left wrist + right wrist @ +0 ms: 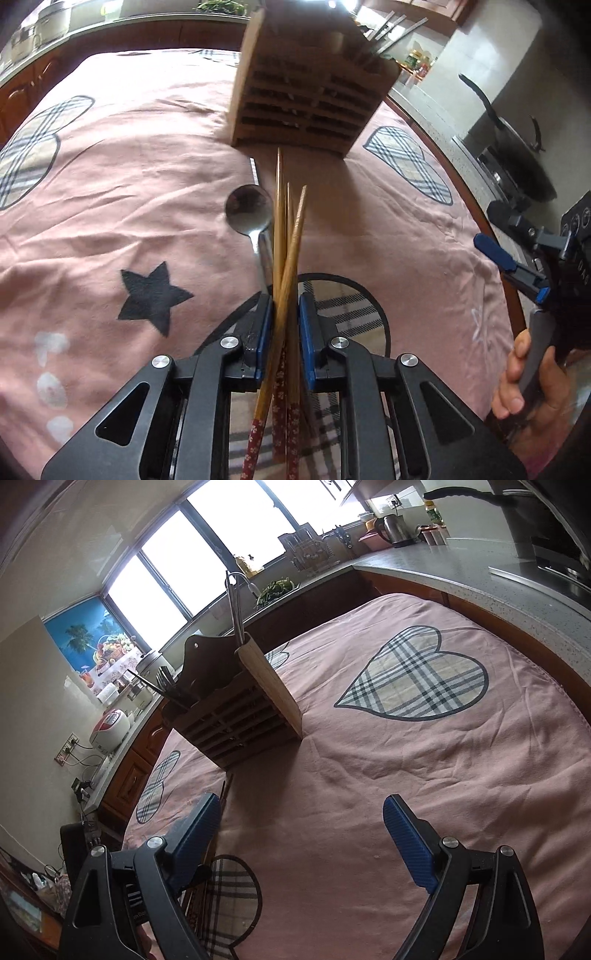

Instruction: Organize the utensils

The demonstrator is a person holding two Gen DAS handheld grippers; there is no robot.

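Chopsticks (286,236), a bundle w/ red floral handles, are clamped between the blue pads of the left gripper (285,317), tips aimed at the wooden holder (310,96) on the pink cloth (110,206). Spoon (248,214) lies just left of them, seen in left wrist view only. Right gripper (301,812) gapes wide, nothing betw. its pads. Right wrist view alone shows utensils standing in the holder's far compartments; the chopsticks barely peek past its left finger.

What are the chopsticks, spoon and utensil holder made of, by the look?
Chopsticks: likely bamboo, tan and matte, with red floral-patterned handles.
Spoon: metal, probably stainless steel; the polished bowl mirrors the room.
Utensil holder: wood or bamboo, pale grained side panel, slatted front.
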